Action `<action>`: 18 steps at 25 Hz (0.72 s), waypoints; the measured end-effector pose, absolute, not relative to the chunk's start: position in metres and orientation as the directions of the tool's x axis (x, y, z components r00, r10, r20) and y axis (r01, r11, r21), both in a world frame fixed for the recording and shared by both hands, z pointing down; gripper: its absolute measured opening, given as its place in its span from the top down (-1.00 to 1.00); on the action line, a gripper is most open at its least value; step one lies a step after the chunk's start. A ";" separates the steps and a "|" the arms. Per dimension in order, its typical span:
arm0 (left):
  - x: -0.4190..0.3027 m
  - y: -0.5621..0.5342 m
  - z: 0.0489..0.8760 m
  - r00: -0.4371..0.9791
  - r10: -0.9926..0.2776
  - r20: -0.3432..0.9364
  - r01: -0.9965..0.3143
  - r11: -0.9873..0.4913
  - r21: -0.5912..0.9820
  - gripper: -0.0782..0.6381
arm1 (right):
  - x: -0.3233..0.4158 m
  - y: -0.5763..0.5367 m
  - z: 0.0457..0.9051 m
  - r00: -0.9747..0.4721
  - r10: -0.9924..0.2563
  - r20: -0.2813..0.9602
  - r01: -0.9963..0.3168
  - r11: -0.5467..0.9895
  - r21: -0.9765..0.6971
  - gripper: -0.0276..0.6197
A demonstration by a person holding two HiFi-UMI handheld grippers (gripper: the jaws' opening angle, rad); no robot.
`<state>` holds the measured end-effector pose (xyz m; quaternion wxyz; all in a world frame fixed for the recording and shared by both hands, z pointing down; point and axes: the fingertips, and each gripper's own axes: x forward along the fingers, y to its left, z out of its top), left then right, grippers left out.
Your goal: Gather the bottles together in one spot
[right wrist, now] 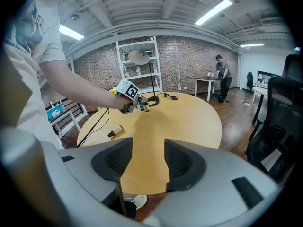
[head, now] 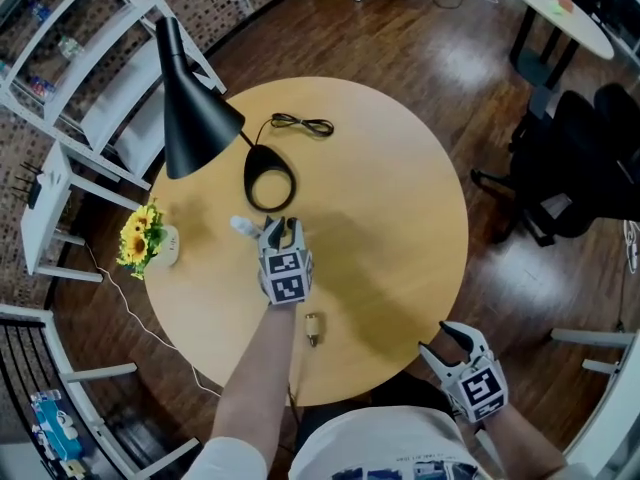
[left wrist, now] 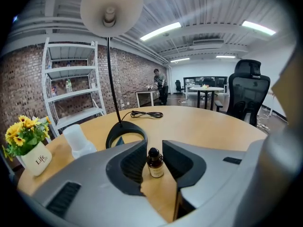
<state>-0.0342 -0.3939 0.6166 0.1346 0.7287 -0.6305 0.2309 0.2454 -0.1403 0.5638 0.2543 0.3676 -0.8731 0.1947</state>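
Note:
A small brown bottle (left wrist: 155, 163) with a black cap stands upright on the round wooden table (head: 400, 218), between the jaws of my left gripper (left wrist: 154, 146). A sliver of table shows beside the bottle, so the pads do not press it. A white translucent bottle (left wrist: 78, 141) stands just left of it, next to the left gripper (head: 281, 228) in the head view. Another small bottle (head: 312, 330) lies on its side nearer the front edge, also seen in the right gripper view (right wrist: 115, 132). My right gripper (head: 440, 340) hangs open and empty past the table's front right edge.
A black lamp (head: 190, 108) stands behind the bottles, its ring base (head: 268, 183) just beyond the left gripper, with a coiled cable (head: 302, 124) further back. A pot of yellow flowers (head: 148, 238) sits at the table's left edge. White shelves and office chairs surround the table.

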 end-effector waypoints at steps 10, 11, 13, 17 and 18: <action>-0.047 -0.285 0.519 0.183 -0.897 0.402 -0.980 -0.201 -0.003 0.50 | 0.198 -0.129 0.537 -0.649 -0.555 0.521 -0.688 0.720 -0.090 0.18; -0.052 -0.266 0.512 0.194 -0.894 0.404 -0.979 -0.204 0.018 0.50 | 0.190 -0.125 0.533 -0.655 -0.554 0.514 -0.684 0.724 -0.090 0.18; -0.066 -0.228 0.498 0.208 -0.890 0.406 -0.977 -0.204 0.055 0.50 | 0.175 -0.117 0.523 -0.665 -0.558 0.496 -0.677 0.731 -0.087 0.18; -0.102 -0.151 0.477 0.219 -0.885 0.411 -0.976 -0.190 0.109 0.50 | 0.145 -0.096 0.504 -0.678 -0.559 0.478 -0.665 0.743 -0.075 0.18; -0.112 -0.132 0.474 0.221 -0.882 0.416 -0.975 -0.188 0.120 0.50 | 0.137 -0.088 0.500 -0.679 -0.555 0.480 -0.663 0.745 -0.076 0.18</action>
